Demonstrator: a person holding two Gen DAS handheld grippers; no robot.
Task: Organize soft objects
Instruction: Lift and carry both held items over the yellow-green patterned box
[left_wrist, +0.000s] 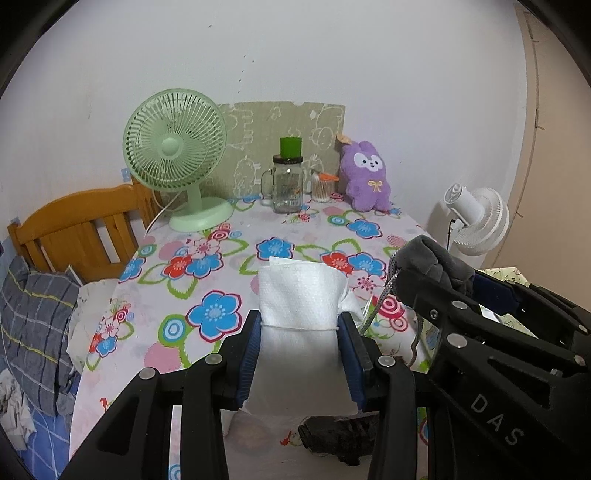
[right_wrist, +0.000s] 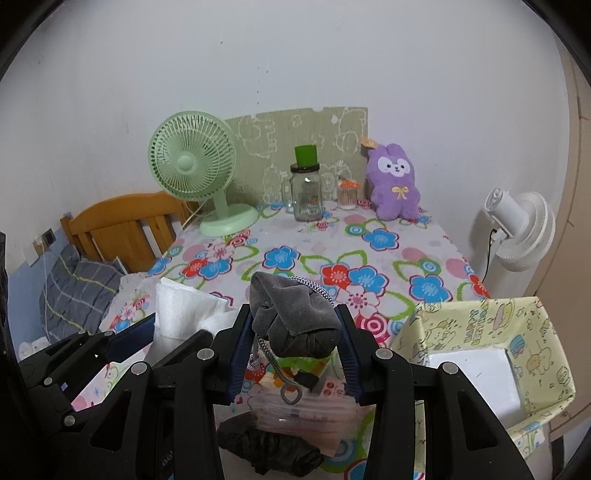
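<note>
Items, 2 — white foam pouch (left_wrist: 301, 295) clamped in left gripper (left_wrist: 300, 354) fingers; grey drawstring pouch (right_wrist: 293, 317) clamped in right gripper (right_wrist: 293, 350) fingers — both above floral table (right_wrist: 369, 254).

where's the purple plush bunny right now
The purple plush bunny sits upright at the far right end of the flowered table, leaning on the wall board, just right of the small cotton swab jar and glass mug.

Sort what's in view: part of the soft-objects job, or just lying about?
Job: white cloth in left claw; grey pouch in right claw; dark bundle; yellow box; maybe purple plush.
Lying about: green fan, glass jar, white fan.
</note>
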